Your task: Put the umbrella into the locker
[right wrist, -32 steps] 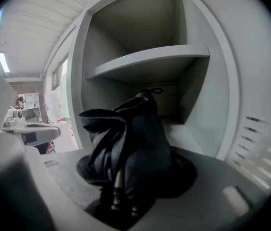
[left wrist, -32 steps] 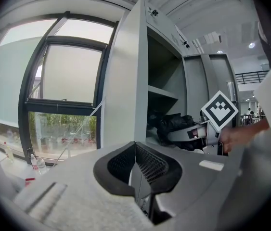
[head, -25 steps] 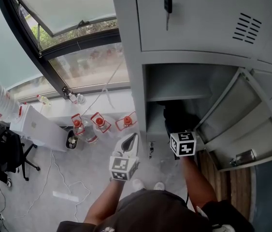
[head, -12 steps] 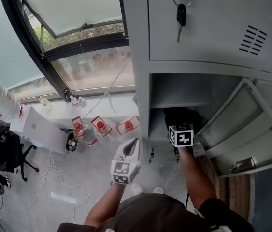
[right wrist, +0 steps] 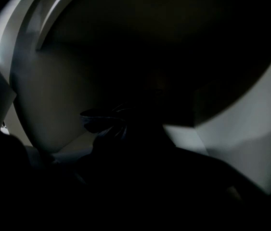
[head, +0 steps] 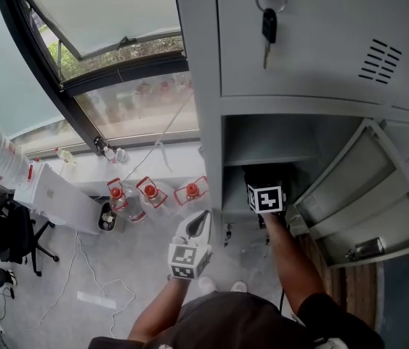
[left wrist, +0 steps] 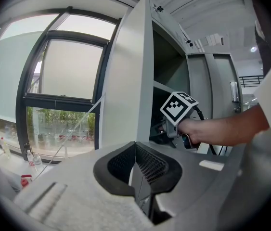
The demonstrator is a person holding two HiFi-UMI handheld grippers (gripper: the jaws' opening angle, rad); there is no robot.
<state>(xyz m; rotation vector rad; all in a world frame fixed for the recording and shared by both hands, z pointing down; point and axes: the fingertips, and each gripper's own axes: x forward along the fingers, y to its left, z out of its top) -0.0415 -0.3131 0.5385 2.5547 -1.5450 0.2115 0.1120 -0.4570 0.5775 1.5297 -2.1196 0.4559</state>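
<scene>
The grey metal locker (head: 211, 122) has a lower compartment whose door (head: 367, 187) swings open to the right. My right gripper (head: 261, 182) reaches into that compartment, its marker cube at the opening. It is shut on the black folded umbrella (head: 256, 171), which lies inside on the compartment floor. The right gripper view is very dark; only the umbrella's bunched fabric (right wrist: 107, 121) and the pale inner walls show. My left gripper (head: 199, 219) hangs left of the locker, shut and holding nothing, its pads (left wrist: 147, 160) pressed together. From there the right gripper (left wrist: 163, 129) shows at the opening.
Keys (head: 268, 22) hang from the upper locker door. Three red-capped water bottles (head: 150, 190) stand on the floor by the window (head: 117, 100). A white box (head: 59, 198) and an office chair (head: 4, 231) are at the left. A cable (head: 106, 286) lies on the floor.
My right gripper has pushed deeper into the lower compartment with the umbrella. The left gripper has stayed where it was.
</scene>
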